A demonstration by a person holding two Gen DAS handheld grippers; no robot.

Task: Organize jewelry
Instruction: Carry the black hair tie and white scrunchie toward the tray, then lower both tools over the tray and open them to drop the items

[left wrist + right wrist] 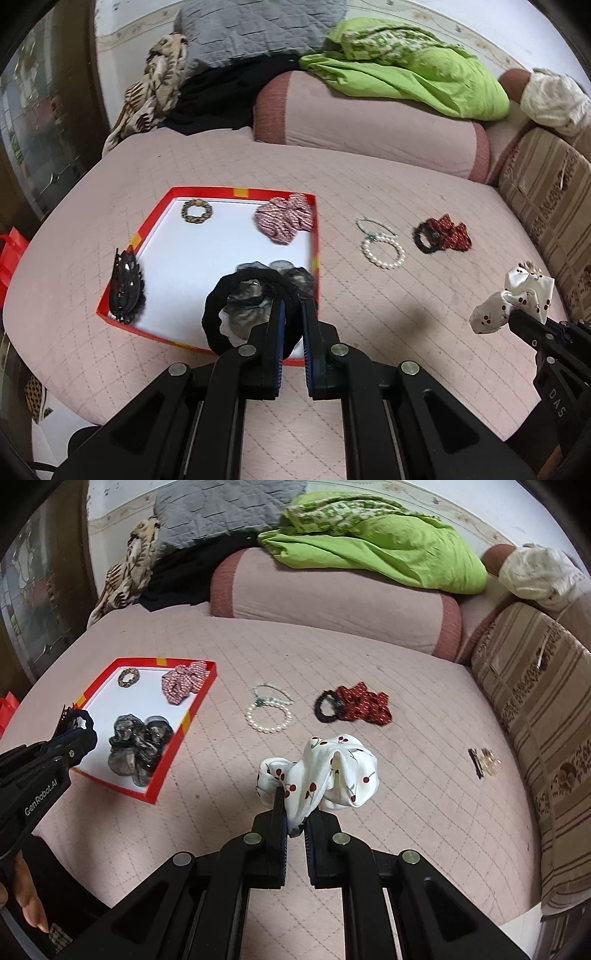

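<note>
A red-rimmed box [317,236] [166,771] with a white floor lies on the pink quilt. My left gripper [291,306] is shut on a black hair tie [218,314] above the box's near edge. My right gripper [295,805] is shut on a white cherry-print scrunchie [325,771] [517,299] above the quilt, right of the box. Inside the box lie a pink knit scrunchie [286,219] [183,681], a small beaded ring [197,210] [128,676] and a grey sheer scrunchie [138,742] [251,291]. A black hair claw [125,284] rests on the box's left rim.
On the quilt right of the box lie a pearl bracelet [384,251] [268,718], a green bead bracelet [371,225] [273,694], a red-and-black scrunchie [443,236] [354,703] and a small clip [484,762]. A bolster [332,598], green cloth [388,554] and a striped cushion [535,709] border the bed.
</note>
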